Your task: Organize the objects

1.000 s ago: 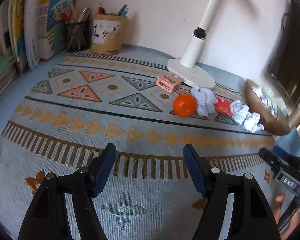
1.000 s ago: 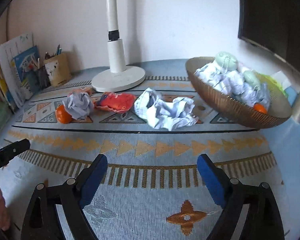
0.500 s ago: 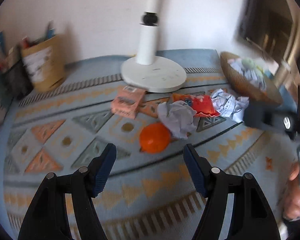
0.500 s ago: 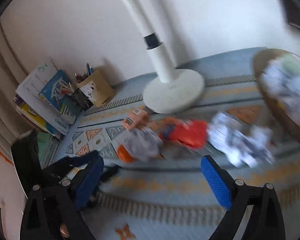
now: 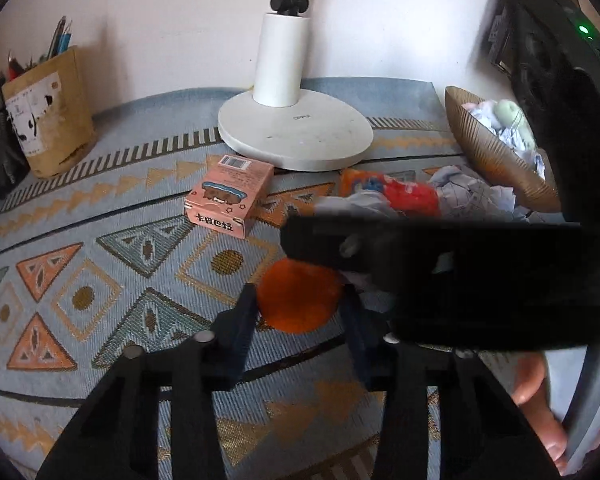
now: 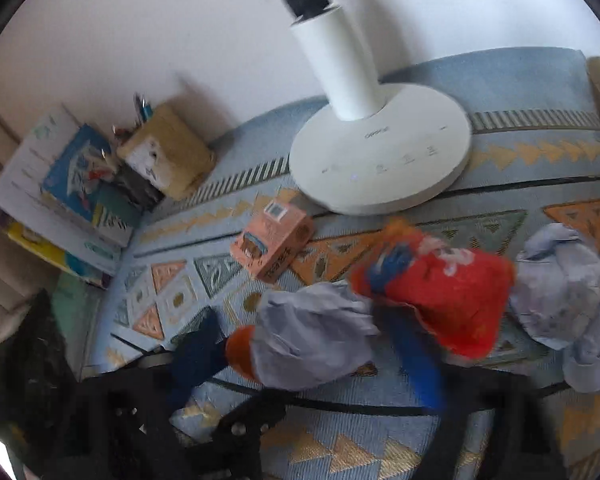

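One orange [image 5: 298, 300] sits between the spread left gripper [image 5: 300, 328] fingers; the right gripper [image 6: 312, 356], also spread, straddles one paper ball [image 6: 312, 340].

A plain white painted wall [image 5: 180, 20] fills the top of both views, evenly lit by soft daylight. Below it the bench is covered by a pale blue woven cloth with orange, grey-green and gold geometric triangles and diamonds [image 5: 100, 280], spreading across the lower half of each frame. A white desk lamp with a round flat base and thick cylindrical stem [image 5: 296, 132] stands at upper centre. A brown paper-wrapped pen holder [image 5: 48, 112] sits at the left edge of the left wrist view; stacked books with blue and yellow covers [image 6: 60, 208] lean at the left of the right wrist view.
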Motion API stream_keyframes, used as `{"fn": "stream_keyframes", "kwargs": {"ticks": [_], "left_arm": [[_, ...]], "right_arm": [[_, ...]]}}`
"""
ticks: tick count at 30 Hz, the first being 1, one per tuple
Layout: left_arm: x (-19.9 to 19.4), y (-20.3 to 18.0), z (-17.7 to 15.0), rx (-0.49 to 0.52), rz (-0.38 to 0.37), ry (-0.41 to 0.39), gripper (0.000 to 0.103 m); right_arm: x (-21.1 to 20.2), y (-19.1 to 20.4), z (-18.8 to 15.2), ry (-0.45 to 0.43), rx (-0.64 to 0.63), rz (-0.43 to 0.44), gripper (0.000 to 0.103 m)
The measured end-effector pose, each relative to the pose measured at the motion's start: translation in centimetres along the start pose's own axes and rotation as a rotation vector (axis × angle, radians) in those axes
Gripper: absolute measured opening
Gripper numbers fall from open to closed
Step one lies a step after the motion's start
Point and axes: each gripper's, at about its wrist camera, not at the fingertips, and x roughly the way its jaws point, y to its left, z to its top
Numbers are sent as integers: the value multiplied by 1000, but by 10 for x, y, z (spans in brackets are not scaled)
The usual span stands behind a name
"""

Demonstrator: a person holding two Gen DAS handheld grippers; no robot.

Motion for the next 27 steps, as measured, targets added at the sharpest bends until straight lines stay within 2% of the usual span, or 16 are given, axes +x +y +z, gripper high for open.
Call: {"fn": "stream_keyframes", "kwargs": {"ticks": [3,6,9,13,14,15,16,18,20,24,26,27], "left_arm": [[-4,-2,-2,9,-11,-10,36],[-10,0,-2,-12,-14,-30,36],[-28,2,-15,-65,12,-48,36],[-59,8,-45,-206,49,-88,36],[-63,10,-52,-244,86,-86,36],[-67,13,-60,-298,176,-82,36],[-70,15,-66,-327,242,-87,36],[-77,18,-78,-374,301,-114,36],[-81,22,-85,-417,293,-136,36],[-91,26,-89,-436,317,-210,36],[-88,26,-91,-431,311,-201,36],[-87,26,-90,-420,301,-196,36]], "right_arm": [[-5,-8,-4,-30,27,14,47],[-22,-23,-6,-56,83,76,46],[-57,-29,-15,-100,55,67,46],[-104,-35,-48,-158,-78,-15,46],[-115,-35,-59,-192,-131,-80,46],[-125,-34,-71,-231,-194,-169,47],[-130,-35,-79,-239,-237,-214,47],[-129,-36,-94,-175,-312,-230,47],[-126,-39,-109,-129,-356,-237,48],[-119,-36,-130,-151,-426,-291,54],[-121,-38,-138,-170,-447,-276,72],[-124,-39,-139,-178,-444,-283,87]]}}
